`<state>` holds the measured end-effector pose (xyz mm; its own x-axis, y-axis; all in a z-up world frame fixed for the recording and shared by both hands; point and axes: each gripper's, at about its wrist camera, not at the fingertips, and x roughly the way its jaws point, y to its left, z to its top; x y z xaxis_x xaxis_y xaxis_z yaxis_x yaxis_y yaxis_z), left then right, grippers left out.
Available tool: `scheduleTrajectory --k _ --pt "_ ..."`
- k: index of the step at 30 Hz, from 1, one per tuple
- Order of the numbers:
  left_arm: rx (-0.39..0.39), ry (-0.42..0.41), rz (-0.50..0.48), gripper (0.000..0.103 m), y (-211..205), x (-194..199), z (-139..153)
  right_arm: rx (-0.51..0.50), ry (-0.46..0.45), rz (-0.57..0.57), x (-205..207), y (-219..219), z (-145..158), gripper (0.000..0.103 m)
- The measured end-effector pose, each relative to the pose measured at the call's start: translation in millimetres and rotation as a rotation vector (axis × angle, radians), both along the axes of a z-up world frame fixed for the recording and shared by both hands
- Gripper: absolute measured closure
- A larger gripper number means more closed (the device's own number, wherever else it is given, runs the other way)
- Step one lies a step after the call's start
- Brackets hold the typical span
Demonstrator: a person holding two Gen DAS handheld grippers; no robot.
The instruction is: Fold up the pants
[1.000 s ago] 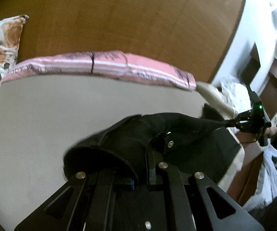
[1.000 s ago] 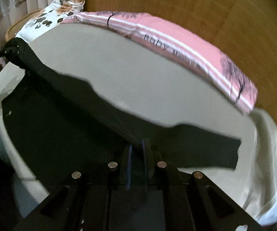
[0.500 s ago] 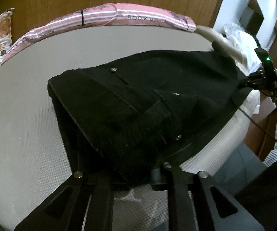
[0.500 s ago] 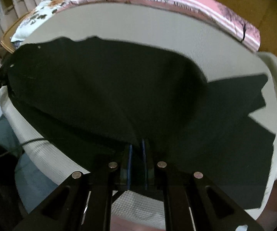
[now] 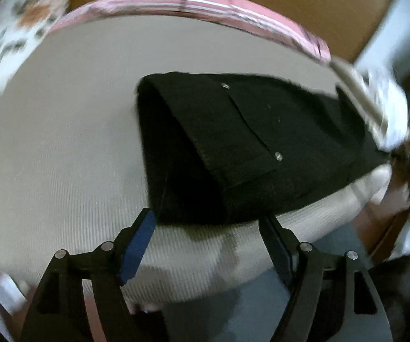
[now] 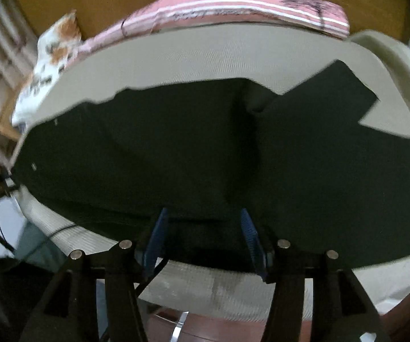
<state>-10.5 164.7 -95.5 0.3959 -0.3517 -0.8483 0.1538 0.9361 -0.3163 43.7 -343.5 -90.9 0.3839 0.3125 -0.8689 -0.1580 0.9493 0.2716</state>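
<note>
Letting go: your left claw [image 5: 207,222] & right claw [image 6: 203,222] just opened, so black pants [image 6: 176,148] lie flat on bed [image 5: 48,142].

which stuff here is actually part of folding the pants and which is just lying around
Part of the job:
- black pants
- left claw
- right claw
- beige mattress they lie on

Just lying about:
- pink blanket
- floral pillow
</note>
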Motion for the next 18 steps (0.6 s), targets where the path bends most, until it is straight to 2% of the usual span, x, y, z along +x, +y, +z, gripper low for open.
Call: scheduleTrajectory --k 1,5,9,15,18 --pt "-0.064 0.007 0.046 0.027 7.4 -5.7 2.4 0.026 0.005 -0.022 -1.9 -4.4 0.4 0.052" --pt "-0.286 0.054 0.116 0.027 12.3 -14.1 0.2 0.113 0.027 -0.111 -9.0 -18.2 -1.0 0.052" --pt "-0.435 0.111 0.182 0.028 1.4 -1.1 -14.3 0.189 0.043 -0.175 -11.3 -22.0 -7.4 0.052" --pt "-0.500 0.134 0.313 0.029 -5.5 16.8 -28.5 0.225 0.093 -0.297 -7.8 -35.9 -29.1 0.051" --pt "-0.458 0.112 0.329 0.044 -8.5 21.4 -25.6 0.263 0.109 -0.373 -1.6 -52.3 -38.9 0.050"
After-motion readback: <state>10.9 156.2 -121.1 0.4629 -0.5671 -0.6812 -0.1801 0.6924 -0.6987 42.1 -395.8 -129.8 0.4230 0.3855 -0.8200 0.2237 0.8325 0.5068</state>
